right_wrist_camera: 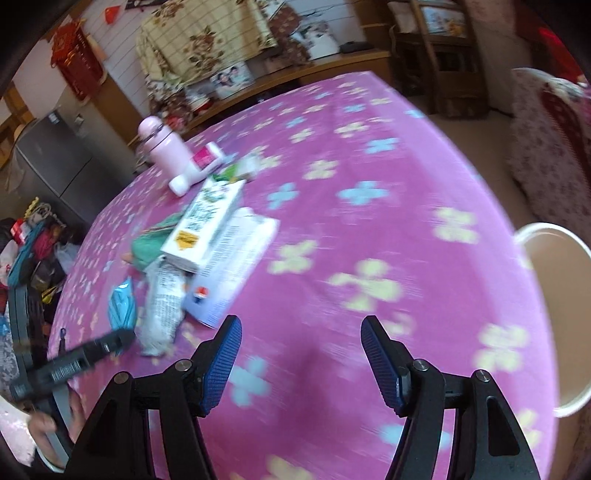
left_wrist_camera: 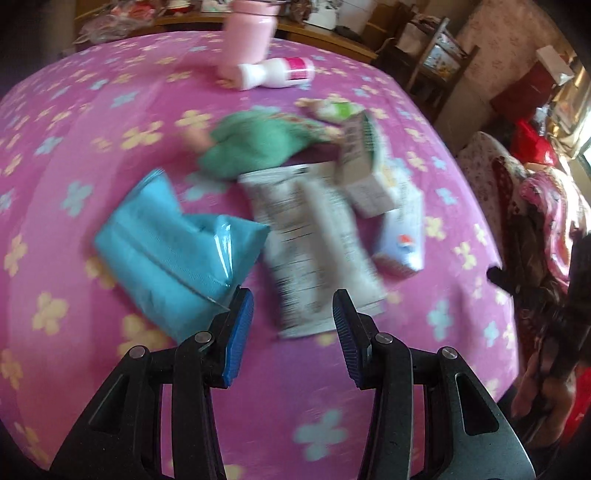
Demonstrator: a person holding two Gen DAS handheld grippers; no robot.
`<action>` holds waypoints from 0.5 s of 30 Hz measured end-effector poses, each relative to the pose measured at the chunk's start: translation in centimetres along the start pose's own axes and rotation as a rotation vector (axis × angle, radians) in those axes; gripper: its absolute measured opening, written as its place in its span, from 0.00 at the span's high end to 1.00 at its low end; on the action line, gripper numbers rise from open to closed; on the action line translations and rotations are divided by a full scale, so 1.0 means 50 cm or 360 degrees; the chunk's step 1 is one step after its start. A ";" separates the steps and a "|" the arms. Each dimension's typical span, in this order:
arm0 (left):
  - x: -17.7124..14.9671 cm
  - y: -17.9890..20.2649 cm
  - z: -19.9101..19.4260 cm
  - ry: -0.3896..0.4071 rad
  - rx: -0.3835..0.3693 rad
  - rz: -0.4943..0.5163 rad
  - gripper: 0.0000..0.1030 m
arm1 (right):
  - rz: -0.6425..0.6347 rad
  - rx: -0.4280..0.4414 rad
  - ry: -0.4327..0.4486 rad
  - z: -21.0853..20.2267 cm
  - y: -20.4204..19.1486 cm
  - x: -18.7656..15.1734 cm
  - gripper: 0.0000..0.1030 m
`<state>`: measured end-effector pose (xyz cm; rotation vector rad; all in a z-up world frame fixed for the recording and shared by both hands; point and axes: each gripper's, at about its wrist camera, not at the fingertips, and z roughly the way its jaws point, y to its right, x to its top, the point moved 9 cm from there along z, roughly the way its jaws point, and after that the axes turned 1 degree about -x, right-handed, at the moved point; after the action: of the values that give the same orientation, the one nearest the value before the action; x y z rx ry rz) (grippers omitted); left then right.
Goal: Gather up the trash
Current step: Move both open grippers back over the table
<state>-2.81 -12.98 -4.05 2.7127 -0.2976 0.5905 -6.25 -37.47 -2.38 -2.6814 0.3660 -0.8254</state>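
A pile of trash lies on a pink flowered tablecloth. In the left wrist view I see a blue packet, a white printed wrapper, a small carton, a pale blue flat box and a green crumpled piece. My left gripper is open, just short of the white wrapper. My right gripper is open and empty over bare cloth; the white carton, flat box, wrapper and blue packet lie to its left. The left gripper shows there too.
A pink flask stands at the far side with a white bottle lying beside it. A white bin stands off the table's right edge. Chairs and shelves surround the table.
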 end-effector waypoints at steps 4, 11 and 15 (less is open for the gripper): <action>-0.012 -0.076 -0.003 -0.0009 0.0074 -0.0071 0.59 | -0.0045 -0.0015 -0.0031 0.067 -0.075 0.026 0.37; -0.001 -0.112 -0.059 0.0097 -0.0012 -0.0172 0.59 | -0.0083 -0.0085 -0.0068 0.161 -0.148 0.055 0.33; 0.016 -0.080 -0.069 0.0137 -0.0102 -0.0209 0.46 | -0.0178 -0.0168 -0.0058 0.181 -0.153 0.060 0.38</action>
<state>-2.24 -8.13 -1.89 2.6129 -0.1132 0.6464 2.52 -29.47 -5.19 -2.8329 0.2595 -0.8089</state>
